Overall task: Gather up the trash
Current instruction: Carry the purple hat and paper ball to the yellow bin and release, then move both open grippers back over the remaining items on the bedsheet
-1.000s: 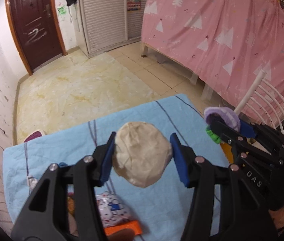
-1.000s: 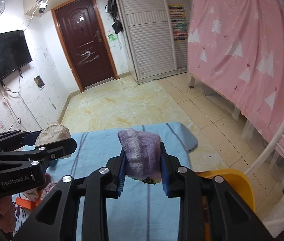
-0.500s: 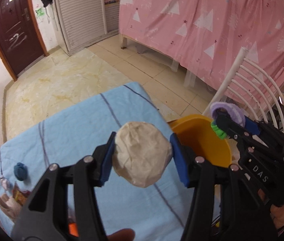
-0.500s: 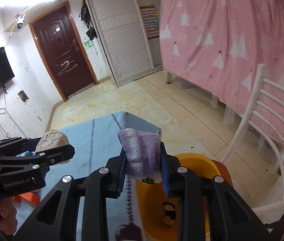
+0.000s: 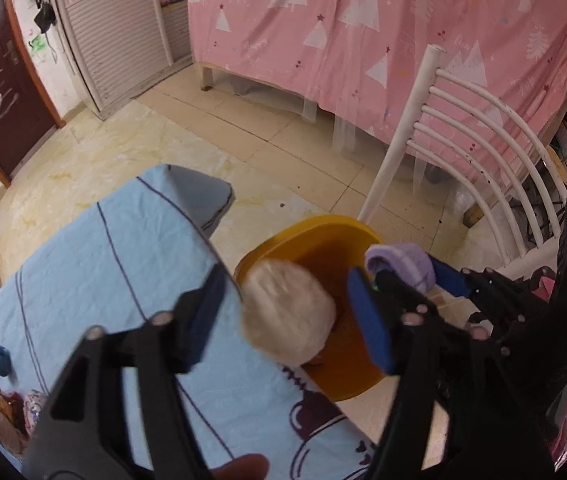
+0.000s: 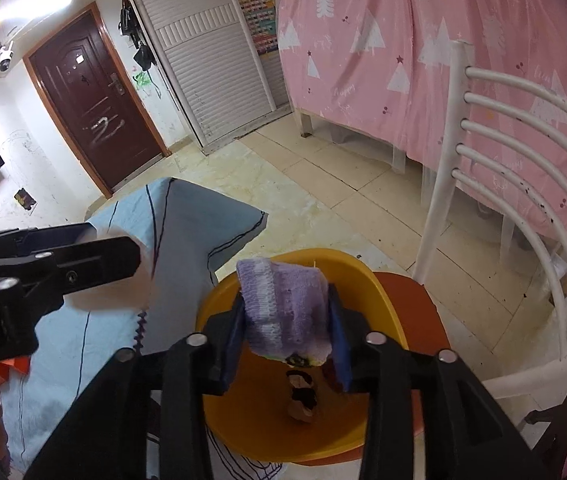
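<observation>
My left gripper is open; the beige crumpled wad sits blurred between the spread blue pads, touching neither, over the rim of the yellow bin. My right gripper is shut on a purple knitted cloth and holds it above the yellow bin, which has a few small scraps inside. The purple cloth also shows in the left wrist view, to the right of the wad. The left gripper shows at the left in the right wrist view.
The bin stands on an orange seat of a white chair beside the table with a light blue cloth. A blue scrap and other litter lie at the table's left. A pink-draped bed is behind.
Both grippers swung right from over the table to above the yellow bin. My left gripper has opened and let go of the beige wad. The right stays shut on the purple cloth.
</observation>
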`<state>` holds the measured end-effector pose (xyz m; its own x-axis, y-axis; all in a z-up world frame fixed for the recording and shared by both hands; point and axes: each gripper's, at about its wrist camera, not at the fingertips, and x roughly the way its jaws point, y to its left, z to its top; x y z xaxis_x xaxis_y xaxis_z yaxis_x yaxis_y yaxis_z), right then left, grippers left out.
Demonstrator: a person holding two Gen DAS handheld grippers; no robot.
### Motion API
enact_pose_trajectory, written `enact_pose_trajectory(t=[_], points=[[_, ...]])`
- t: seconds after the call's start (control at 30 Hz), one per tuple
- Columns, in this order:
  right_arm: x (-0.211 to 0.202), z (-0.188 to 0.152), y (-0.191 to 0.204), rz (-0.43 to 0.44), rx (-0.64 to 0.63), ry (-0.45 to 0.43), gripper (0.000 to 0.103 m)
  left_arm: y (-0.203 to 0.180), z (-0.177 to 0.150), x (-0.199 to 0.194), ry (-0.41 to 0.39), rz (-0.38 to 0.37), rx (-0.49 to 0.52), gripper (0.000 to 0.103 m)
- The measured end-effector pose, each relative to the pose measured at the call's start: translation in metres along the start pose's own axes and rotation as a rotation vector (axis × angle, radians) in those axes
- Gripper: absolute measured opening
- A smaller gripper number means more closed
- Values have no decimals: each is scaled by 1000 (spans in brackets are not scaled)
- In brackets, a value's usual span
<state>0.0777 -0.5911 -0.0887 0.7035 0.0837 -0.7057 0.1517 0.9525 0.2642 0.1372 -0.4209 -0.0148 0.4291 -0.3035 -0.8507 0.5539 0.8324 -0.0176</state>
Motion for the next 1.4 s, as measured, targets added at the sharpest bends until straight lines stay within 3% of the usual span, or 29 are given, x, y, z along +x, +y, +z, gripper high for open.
enact_pose_trajectory(t=[0.03, 0.13, 0.5, 1.4], points=[[0, -1, -1, -2, -1, -1, 50, -3, 0, 0, -4, 3, 3, 73], [-3, -2, -2, -5, -5, -8, 61, -7, -2, -1, -4, 3, 6, 73], [-14, 6, 19, 12, -32, -33, 63, 20, -9, -30, -50, -4, -30, 73], [-19, 24, 206, 55, -351, -83, 65, 179, -71, -123, -190, 103, -247, 73]])
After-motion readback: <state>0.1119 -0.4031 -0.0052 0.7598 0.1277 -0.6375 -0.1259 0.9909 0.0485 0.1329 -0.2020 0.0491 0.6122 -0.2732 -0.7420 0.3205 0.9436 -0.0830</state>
